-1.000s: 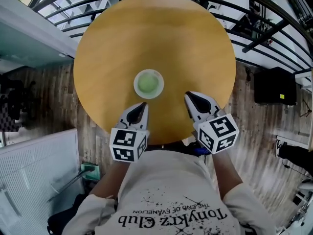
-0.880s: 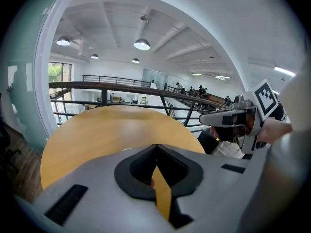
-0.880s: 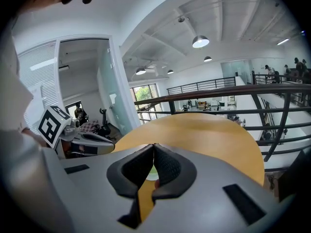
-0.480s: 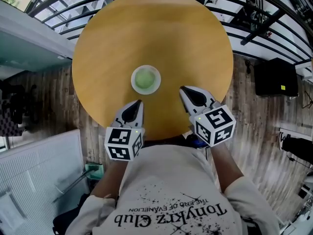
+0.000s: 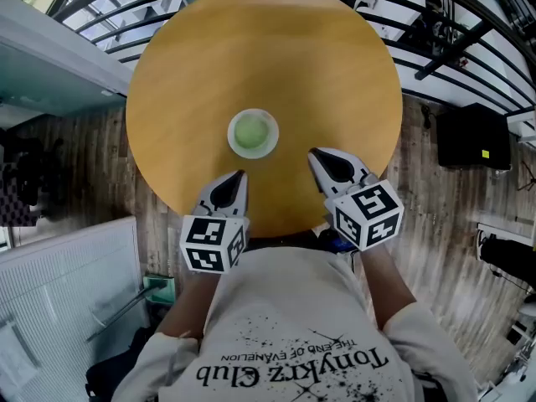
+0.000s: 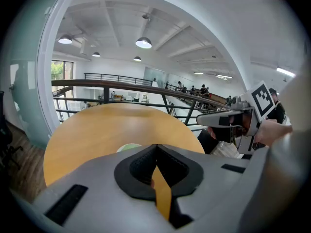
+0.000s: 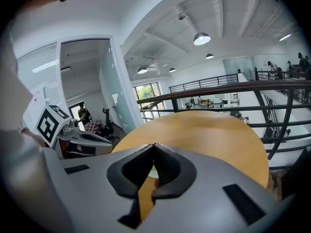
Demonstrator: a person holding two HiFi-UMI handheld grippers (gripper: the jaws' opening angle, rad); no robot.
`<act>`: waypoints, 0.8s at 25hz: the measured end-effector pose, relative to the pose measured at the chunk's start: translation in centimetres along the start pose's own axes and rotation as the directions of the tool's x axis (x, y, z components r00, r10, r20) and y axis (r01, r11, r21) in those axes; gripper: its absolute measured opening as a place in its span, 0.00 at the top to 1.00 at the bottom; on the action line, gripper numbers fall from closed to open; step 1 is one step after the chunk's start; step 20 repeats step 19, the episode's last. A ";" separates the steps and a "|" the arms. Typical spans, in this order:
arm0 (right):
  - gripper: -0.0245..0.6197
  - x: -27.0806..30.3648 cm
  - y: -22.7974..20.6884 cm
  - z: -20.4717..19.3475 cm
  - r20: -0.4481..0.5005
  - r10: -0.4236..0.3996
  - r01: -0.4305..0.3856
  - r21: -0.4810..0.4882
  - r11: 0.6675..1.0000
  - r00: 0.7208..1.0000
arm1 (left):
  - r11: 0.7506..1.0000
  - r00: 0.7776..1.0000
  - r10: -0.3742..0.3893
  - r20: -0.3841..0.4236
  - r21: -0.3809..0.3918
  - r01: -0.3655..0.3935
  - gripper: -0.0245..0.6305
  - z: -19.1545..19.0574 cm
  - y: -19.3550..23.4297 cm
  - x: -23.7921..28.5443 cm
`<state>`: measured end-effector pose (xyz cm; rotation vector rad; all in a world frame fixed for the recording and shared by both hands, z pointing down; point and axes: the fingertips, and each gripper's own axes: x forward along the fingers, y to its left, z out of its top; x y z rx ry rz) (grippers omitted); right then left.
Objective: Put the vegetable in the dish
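A small white dish [image 5: 253,133] sits in the middle of the round wooden table [image 5: 268,48], and a pale green vegetable [image 5: 251,132] lies inside it. Near the table's front edge, my left gripper [image 5: 239,177] points at the dish from the lower left, jaws shut and empty. My right gripper [image 5: 316,155] is to the dish's lower right, also shut with nothing in it. In the left gripper view the dish [image 6: 127,148] peeks over the closed left gripper [image 6: 155,147], and the right gripper [image 6: 228,123] shows at the right. In the right gripper view the right gripper [image 7: 154,146] is closed.
A black metal railing [image 5: 469,40] curves round the far side of the table. A black box [image 5: 471,145] stands on the wooden floor at the right, and a white ribbed panel [image 5: 67,308] at the lower left. The person's torso is close to the table's front edge.
The head view has shifted slightly. Both grippers stay shut at the table's front edge, and the dish has not moved on the table.
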<state>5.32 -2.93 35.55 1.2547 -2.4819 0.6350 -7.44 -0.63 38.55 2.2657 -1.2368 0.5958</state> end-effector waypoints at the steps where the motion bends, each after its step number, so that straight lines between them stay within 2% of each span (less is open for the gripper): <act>1: 0.92 0.0 0.0 -0.1 -0.001 0.002 -0.002 -0.001 1.000 1.000 | 1.000 1.000 0.000 -0.001 -0.001 0.000 0.93 -0.1 0.0 0.0; 20: 0.92 0.5 0.5 0.1 -0.017 0.007 -0.007 -0.013 1.000 1.000 | 1.000 1.000 -0.008 -0.009 -0.010 0.008 0.93 -0.1 0.7 0.2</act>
